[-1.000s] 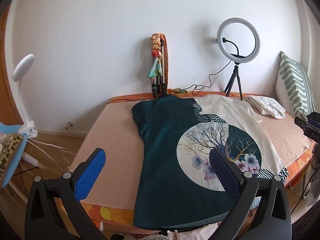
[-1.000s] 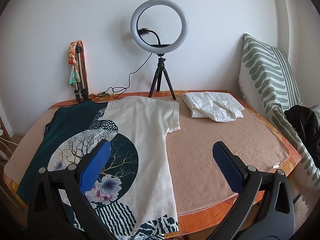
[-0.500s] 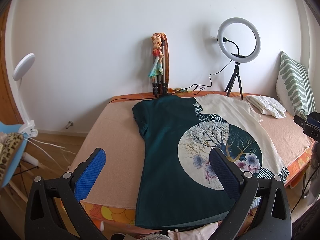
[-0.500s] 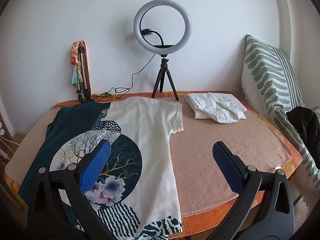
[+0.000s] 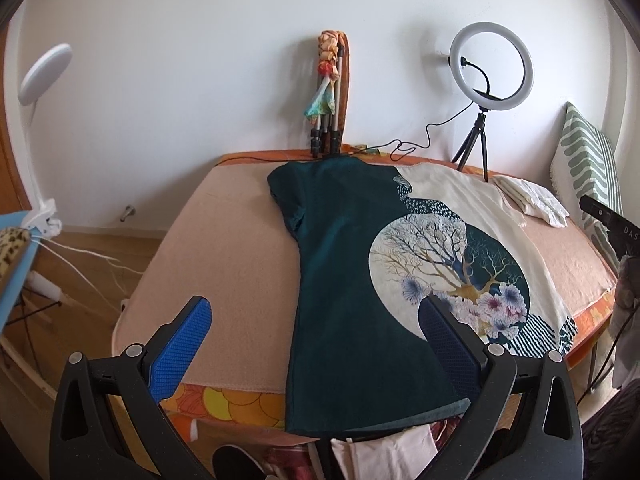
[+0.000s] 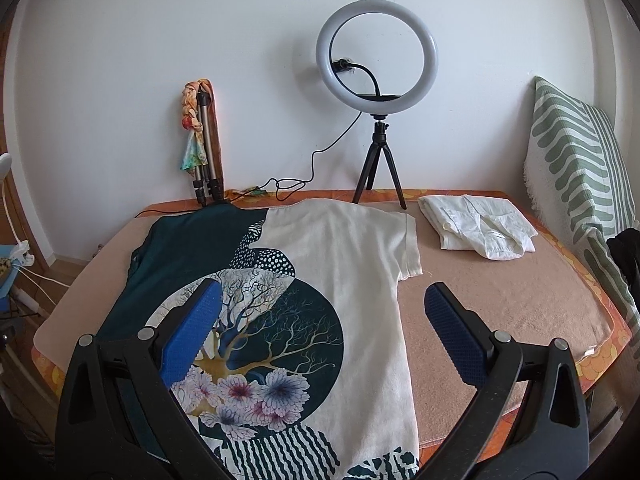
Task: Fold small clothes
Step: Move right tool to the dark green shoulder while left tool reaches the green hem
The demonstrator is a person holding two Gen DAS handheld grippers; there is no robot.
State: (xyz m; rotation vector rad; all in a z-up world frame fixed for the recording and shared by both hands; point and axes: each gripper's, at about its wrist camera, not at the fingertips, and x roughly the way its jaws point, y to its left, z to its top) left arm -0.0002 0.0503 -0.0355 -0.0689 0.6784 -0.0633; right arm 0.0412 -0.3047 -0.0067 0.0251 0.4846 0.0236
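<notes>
We see the T-shirt spread flat across the middle of the frame, half dark teal, half cream, printed with a tree and flowers. Our left gripper and right gripper hover wide apart, empty.

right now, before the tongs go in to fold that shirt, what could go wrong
The shirt has its hem hanging over the near edge of the bed, so a one-sided pull might drag it off. Its collar lies close to the ring light and its cable; a careless sweep could snag them. Both the left tongs and the right tongs are open and empty.
</notes>
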